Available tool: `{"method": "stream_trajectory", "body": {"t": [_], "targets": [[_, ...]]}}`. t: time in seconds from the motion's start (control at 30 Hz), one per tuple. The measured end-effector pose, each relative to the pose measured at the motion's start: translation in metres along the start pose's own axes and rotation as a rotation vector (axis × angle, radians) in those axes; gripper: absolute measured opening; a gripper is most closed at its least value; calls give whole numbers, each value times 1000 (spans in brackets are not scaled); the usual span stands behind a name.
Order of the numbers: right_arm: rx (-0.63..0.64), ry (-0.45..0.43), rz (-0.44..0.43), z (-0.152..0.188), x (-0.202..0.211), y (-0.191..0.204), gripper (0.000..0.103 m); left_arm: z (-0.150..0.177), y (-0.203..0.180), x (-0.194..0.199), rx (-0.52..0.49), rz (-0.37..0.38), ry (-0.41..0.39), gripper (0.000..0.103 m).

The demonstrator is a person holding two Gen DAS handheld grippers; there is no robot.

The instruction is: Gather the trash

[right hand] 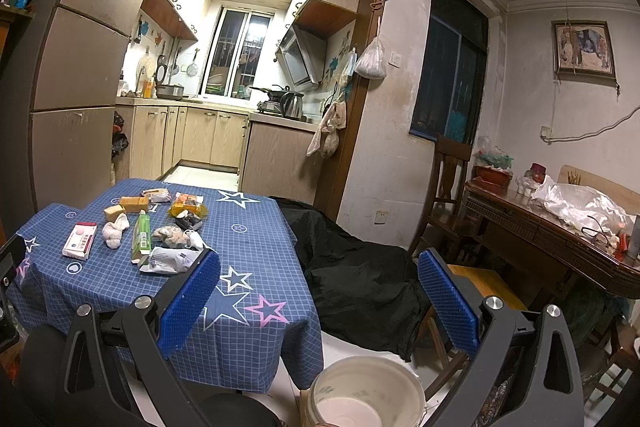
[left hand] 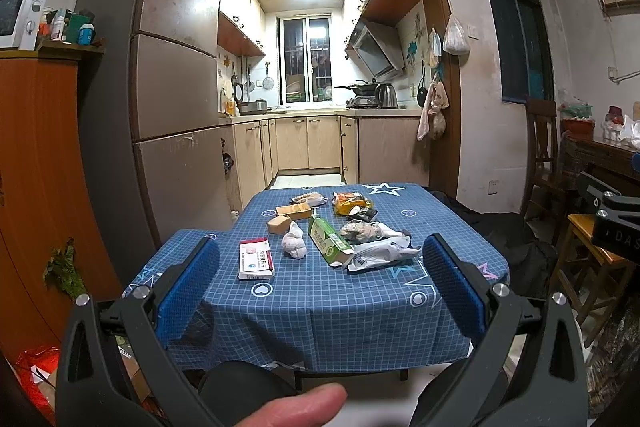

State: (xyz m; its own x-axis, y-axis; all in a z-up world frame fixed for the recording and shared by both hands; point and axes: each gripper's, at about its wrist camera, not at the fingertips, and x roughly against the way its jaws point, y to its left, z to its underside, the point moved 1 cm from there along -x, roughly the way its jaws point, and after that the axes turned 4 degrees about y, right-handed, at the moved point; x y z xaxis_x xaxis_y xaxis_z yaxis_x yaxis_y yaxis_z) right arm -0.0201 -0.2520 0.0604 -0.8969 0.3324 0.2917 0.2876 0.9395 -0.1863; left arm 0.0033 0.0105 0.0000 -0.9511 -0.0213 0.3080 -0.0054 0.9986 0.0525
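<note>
Several bits of trash lie on the table point(left hand: 320, 311), which wears a blue grid cloth printed with stars and hearts. Little writing can be read: the red-and-white box point(left hand: 256, 258) carries small print too blurred to make out, the green carton point(left hand: 329, 240) likewise, and "DAS" shows on the black body of the right gripper at the 3 o'clock edge of the left wrist view. From the left view, the box sits at 9 o'clock of the white wad point(left hand: 294, 246), the carton at its 3 o'clock, and a crumpled white bag point(left hand: 380, 254) touches the carton's near end; past them lie tan boxes point(left hand: 294, 212) and an orange wrapper point(left hand: 349, 202). The left gripper point(left hand: 320, 287) hangs short of the table with its jaws spread wide, nothing between the blue pads point(left hand: 188, 291) (a thumb shows at the bottom edge). The right gripper point(right hand: 319, 303) is also released, jaws wide apart, holding nothing; it hangs off the table's right corner, trash at its 10 o'clock, with a white bucket point(right hand: 366, 393) on the floor at 6 o'clock. A black cloth point(right hand: 360, 279) lies between table and stool.
</note>
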Motion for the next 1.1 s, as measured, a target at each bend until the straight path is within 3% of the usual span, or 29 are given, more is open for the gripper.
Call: {"method": "stream_trajectory", "body": {"t": [0.53, 0.67, 0.8, 0.9, 1.1], "targets": [[-9, -4, -6, 0, 1, -1, 98, 0, 2, -1, 13, -2, -10, 98], [-71, -39, -62, 0, 3, -3, 98, 3, 10, -11, 30, -5, -2, 98], [-124, -62, -117, 7, -8, -2, 98, 11, 30, -33, 45, -32, 59, 98], [-151, 2, -131, 16, -28, 3, 98, 14, 52, -55, 42, -68, 105, 98], [-300, 226, -298, 51, -94, 13, 98, 42, 111, -111, 176, -89, 308, 98]]}}
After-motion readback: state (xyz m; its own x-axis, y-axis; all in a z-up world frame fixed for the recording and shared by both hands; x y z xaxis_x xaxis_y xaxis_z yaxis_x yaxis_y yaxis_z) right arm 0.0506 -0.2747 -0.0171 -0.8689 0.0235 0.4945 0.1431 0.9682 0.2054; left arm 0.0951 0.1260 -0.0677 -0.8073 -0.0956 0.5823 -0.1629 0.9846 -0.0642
